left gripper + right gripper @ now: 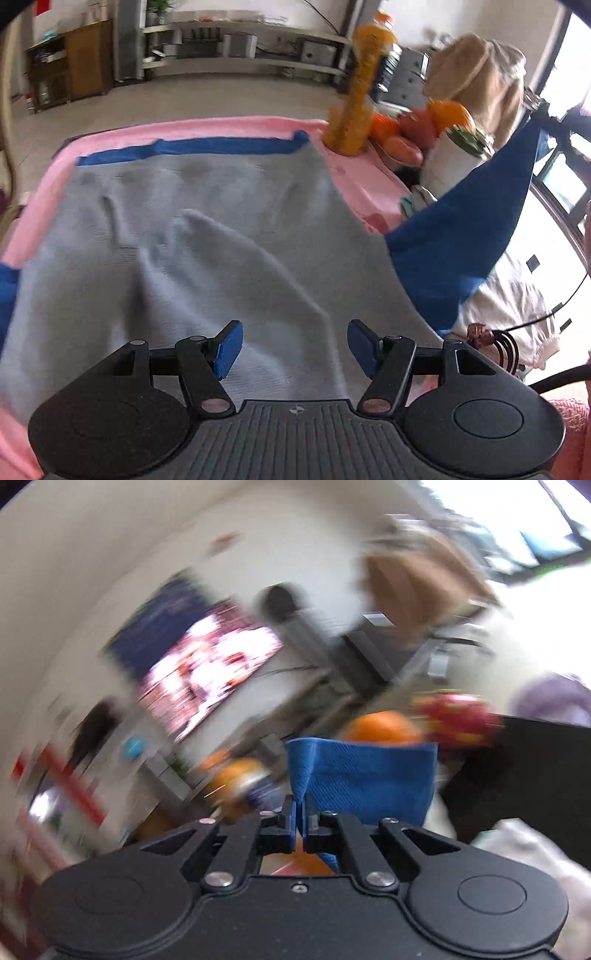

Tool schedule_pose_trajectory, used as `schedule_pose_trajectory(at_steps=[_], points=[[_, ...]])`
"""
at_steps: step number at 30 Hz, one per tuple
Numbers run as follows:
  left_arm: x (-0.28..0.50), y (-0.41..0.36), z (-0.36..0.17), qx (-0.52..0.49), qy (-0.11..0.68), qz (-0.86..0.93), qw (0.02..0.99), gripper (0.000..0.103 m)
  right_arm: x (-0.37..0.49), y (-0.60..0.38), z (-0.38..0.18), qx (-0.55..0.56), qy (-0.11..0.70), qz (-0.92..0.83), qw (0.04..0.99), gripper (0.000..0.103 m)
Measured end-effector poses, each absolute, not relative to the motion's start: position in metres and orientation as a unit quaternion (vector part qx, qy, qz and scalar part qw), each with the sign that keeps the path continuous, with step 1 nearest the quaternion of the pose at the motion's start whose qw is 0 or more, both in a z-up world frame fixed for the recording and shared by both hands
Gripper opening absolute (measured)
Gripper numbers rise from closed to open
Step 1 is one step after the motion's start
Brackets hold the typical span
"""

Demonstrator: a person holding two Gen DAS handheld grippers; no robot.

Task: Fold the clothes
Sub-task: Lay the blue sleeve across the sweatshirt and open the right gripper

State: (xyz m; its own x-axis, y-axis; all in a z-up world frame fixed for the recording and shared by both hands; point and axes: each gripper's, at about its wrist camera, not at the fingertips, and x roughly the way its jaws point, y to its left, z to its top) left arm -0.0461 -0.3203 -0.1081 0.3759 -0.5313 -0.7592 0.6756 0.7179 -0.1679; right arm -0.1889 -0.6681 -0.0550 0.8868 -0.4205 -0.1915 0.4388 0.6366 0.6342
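Only rightward: hand-held gripper [300, 812] pinching blue cuff [362, 775]

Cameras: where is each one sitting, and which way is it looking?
Left wrist view: sits on the left gripper, tilted down at the grey garment spread over a pink cover; its open fingers show, holding nothing.
Right wrist view: sits on the right gripper, facing almost level into a blurred room; its fingers are shut on the blue sleeve.
Shared: both show the blue sleeve lifted, and the oranges beside the cover.
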Motion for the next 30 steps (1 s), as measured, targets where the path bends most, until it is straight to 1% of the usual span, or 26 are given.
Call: schedule_pose_trajectory(at_steps=[3,6,7,9,10,11,12,13,14,15,16,19,21,23,27,29,30], points=[[-0.038,-0.288,-0.101,0.070,0.416,-0.340,0.840,0.062,-0.141,-0.596,-0.040,0.311,0.050,-0.160,0.936,0.003],[-0.030,-0.252,-0.102,0.053,0.421,-0.301,0.854,0.062,-0.092,-0.517,-0.048,0.280,0.111,-0.081,0.950,0.003],[-0.028,-0.241,-0.104,0.049,0.425,-0.287,0.857,0.062,-0.075,-0.490,-0.052,0.270,0.133,-0.055,0.952,0.006],[-0.024,-0.220,-0.108,0.040,0.436,-0.261,0.861,0.062,-0.047,-0.447,-0.067,0.255,0.186,-0.005,0.949,0.015],[-0.023,-0.209,-0.110,0.033,0.440,-0.250,0.862,0.062,-0.038,-0.431,-0.076,0.258,0.216,0.024,0.941,0.024],[-0.022,-0.198,-0.112,0.025,0.443,-0.242,0.863,0.062,-0.035,-0.423,-0.080,0.266,0.234,0.044,0.934,0.027],[-0.021,-0.188,-0.113,0.017,0.446,-0.236,0.863,0.062,-0.034,-0.417,-0.082,0.272,0.249,0.061,0.928,0.027],[-0.019,-0.180,-0.115,0.009,0.450,-0.231,0.863,0.062,-0.039,-0.416,-0.081,0.273,0.252,0.065,0.926,0.032],[-0.017,-0.175,-0.117,0.003,0.453,-0.228,0.862,0.062,-0.047,-0.420,-0.078,0.274,0.250,0.063,0.927,0.041],[-0.015,-0.172,-0.118,-0.003,0.456,-0.226,0.861,0.062,-0.055,-0.426,-0.074,0.278,0.247,0.058,0.927,0.047],[-0.014,-0.170,-0.119,-0.007,0.457,-0.226,0.860,0.062,-0.064,-0.438,-0.071,0.289,0.243,0.050,0.925,0.054],[-0.010,-0.176,-0.119,-0.013,0.457,-0.239,0.856,0.062,-0.088,-0.496,-0.071,0.337,0.236,0.010,0.911,0.059],[-0.005,-0.183,-0.120,-0.017,0.458,-0.248,0.854,0.062,-0.105,-0.527,-0.078,0.365,0.241,-0.019,0.899,0.061],[0.006,-0.190,-0.124,-0.031,0.463,-0.252,0.849,0.062,-0.114,-0.556,-0.098,0.396,0.256,-0.044,0.881,0.063],[0.049,-0.193,-0.135,-0.129,0.495,-0.250,0.822,0.062,-0.116,-0.593,-0.164,0.499,0.303,-0.050,0.810,0.061],[0.070,-0.191,-0.146,-0.184,0.512,-0.240,0.804,0.062,-0.114,-0.601,-0.195,0.547,0.336,-0.057,0.765,0.050],[0.078,-0.190,-0.152,-0.210,0.521,-0.235,0.793,0.060,-0.114,-0.602,-0.200,0.546,0.342,-0.069,0.762,0.047]])
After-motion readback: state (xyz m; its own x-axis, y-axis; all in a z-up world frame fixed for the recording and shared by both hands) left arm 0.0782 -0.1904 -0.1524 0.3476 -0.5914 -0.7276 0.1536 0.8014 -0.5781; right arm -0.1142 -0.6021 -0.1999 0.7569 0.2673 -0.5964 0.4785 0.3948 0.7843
